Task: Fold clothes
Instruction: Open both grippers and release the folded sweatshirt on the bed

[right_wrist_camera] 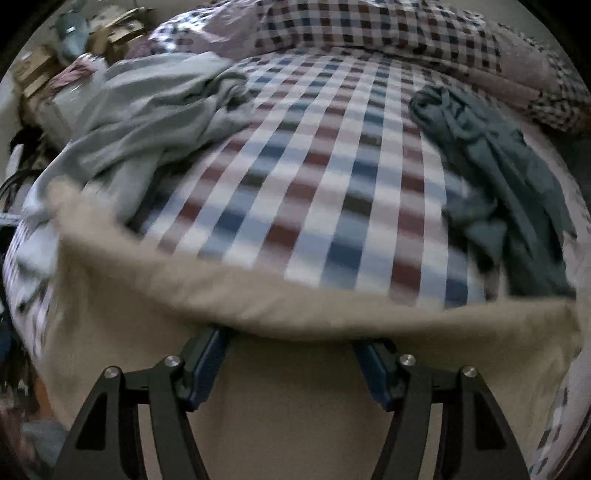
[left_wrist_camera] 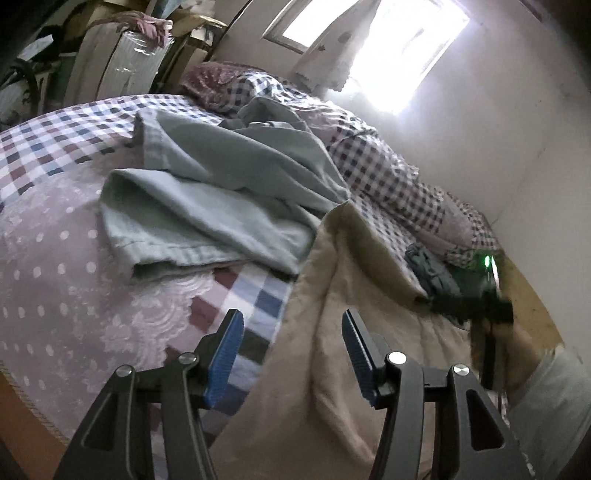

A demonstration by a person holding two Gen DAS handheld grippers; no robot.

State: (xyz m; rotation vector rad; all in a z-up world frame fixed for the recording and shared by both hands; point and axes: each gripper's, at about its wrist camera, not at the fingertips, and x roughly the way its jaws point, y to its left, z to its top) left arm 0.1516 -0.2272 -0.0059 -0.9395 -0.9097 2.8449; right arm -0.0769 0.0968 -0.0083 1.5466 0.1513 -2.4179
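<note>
A wide beige fleece garment [right_wrist_camera: 295, 387] is lying spread over the near edge of a bed covered in a blue, maroon and white checked sheet [right_wrist_camera: 314, 206]. In the right wrist view its far hem is bulging up in a ridge that is covering the fingertips of the right gripper [right_wrist_camera: 291, 343]; the two blue-padded fingers are standing well apart, and whether the pads are pressing on the cloth cannot be told, because the tips are hidden under the fold. That view is blurred with motion.

The left gripper [left_wrist_camera: 291, 332] is hovering over the left border of the same beige garment [left_wrist_camera: 332, 350], with its blue pads [left_wrist_camera: 225, 354] spread and nothing between them. Beyond it a crumpled pale green-grey garment [left_wrist_camera: 221, 192] is lying in loose folds on the checked sheet [left_wrist_camera: 59, 144] and on a pink dotted cover [left_wrist_camera: 48, 288].

A dark teal crumpled garment [right_wrist_camera: 498, 177] is resting on the right part of the bed, apart from the beige one. Checked pillows and bedding [right_wrist_camera: 369, 29] are piled along the far side, against the wall under a bright window [left_wrist_camera: 376, 40]. At the far left, cardboard boxes [right_wrist_camera: 114, 33] are stacked; what they hold cannot be made out.
</note>
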